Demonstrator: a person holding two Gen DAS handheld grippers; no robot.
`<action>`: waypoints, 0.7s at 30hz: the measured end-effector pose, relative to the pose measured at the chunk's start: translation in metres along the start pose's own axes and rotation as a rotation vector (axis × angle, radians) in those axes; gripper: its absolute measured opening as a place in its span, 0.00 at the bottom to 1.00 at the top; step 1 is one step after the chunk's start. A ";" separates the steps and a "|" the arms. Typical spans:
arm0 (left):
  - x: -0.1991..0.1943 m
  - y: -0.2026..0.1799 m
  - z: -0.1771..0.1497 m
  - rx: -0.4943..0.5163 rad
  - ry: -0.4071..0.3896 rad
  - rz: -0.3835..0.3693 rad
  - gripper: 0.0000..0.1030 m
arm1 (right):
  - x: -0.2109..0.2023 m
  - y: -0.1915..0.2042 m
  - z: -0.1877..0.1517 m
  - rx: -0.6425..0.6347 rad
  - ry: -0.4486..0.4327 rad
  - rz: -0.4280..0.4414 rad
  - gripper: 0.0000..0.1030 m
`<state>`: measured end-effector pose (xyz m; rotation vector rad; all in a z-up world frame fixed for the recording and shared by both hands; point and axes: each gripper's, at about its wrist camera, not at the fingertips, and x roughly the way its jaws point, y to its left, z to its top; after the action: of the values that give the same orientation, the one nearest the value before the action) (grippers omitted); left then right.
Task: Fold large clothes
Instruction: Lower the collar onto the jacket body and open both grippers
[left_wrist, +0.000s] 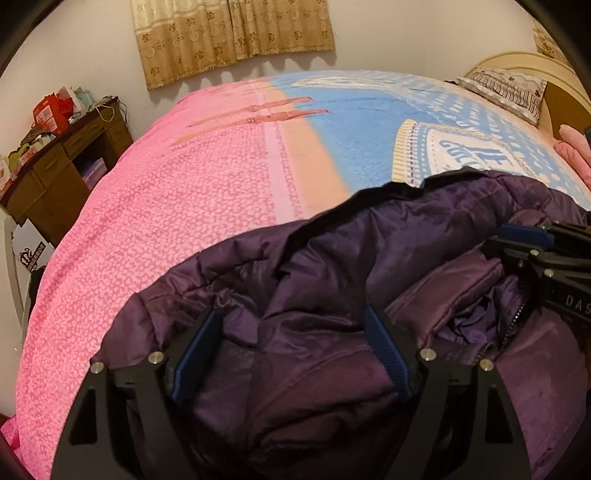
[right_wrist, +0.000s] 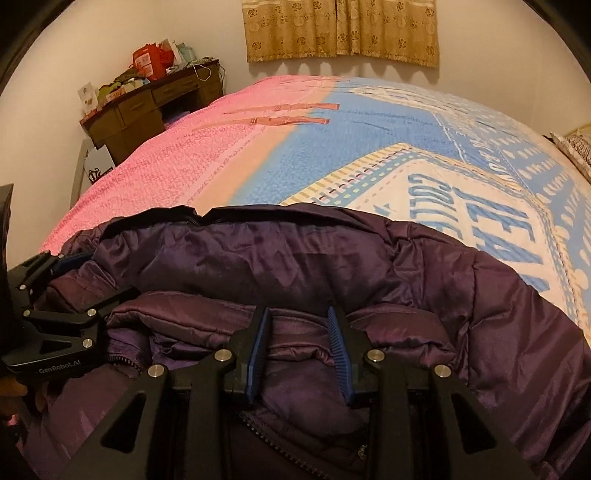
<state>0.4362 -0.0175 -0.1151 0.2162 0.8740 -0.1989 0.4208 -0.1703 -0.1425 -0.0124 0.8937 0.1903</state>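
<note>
Left wrist: left gripper spread over jacket; right gripper parted; bedspread beyond.

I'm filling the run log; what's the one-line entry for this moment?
purple jacket bunched on bed | left claw open over fabric | right claw open, a fold between its fingers

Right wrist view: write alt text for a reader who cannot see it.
Open right tongs straddle a fold of a purple padded jacket on a pink and blue bedspread. The left tongs enter from the left edge.
</note>
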 end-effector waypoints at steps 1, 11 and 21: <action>0.000 0.000 0.000 -0.002 0.000 0.000 0.82 | 0.000 -0.001 0.000 0.004 -0.001 0.005 0.33; -0.013 0.006 0.010 -0.028 0.019 0.009 0.84 | -0.001 0.008 0.007 -0.040 0.025 -0.043 0.34; -0.090 -0.004 0.013 -0.031 -0.145 -0.045 0.85 | -0.073 0.007 0.011 -0.018 -0.091 0.030 0.47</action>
<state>0.3886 -0.0170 -0.0374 0.1507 0.7380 -0.2400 0.3841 -0.1738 -0.0787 -0.0068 0.8017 0.2253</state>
